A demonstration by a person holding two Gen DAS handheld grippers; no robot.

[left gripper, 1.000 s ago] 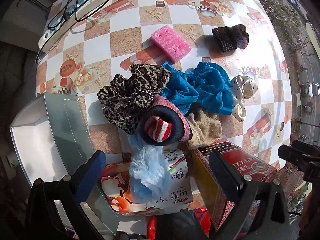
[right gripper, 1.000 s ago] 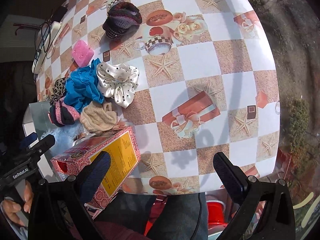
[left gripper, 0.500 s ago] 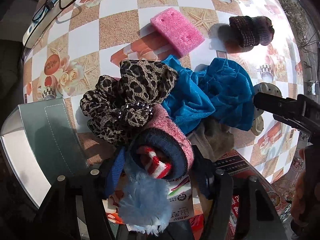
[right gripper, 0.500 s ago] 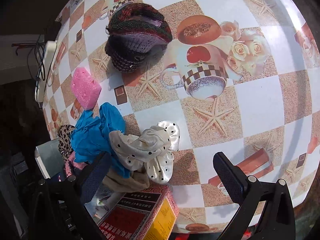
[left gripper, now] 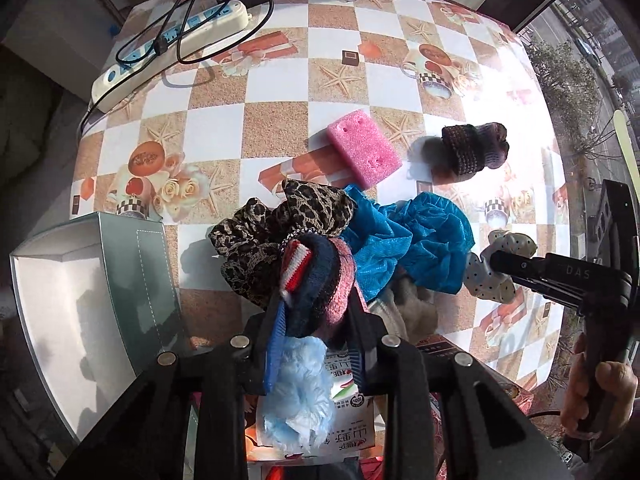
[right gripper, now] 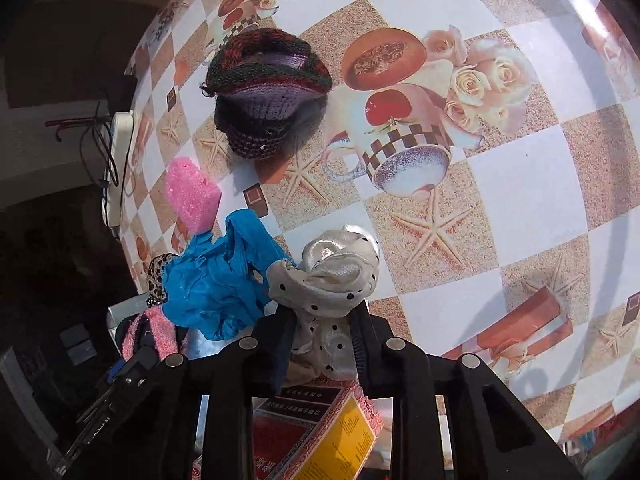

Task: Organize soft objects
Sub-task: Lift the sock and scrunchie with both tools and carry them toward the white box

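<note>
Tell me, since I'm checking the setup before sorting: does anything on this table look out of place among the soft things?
Yes: a white power strip with black cables lies at the table's far corner, the one hard electrical item there.

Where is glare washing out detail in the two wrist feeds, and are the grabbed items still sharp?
Left wrist: sunlight blows out the table around the dark knit hat, which casts a hard shadow; the pink-and-navy knit roll in the left claw is sharp. Right wrist: glare along the table's upper right edge; the polka-dot scrunchie in the right claw is crisp. Fisheye bends both.
</note>
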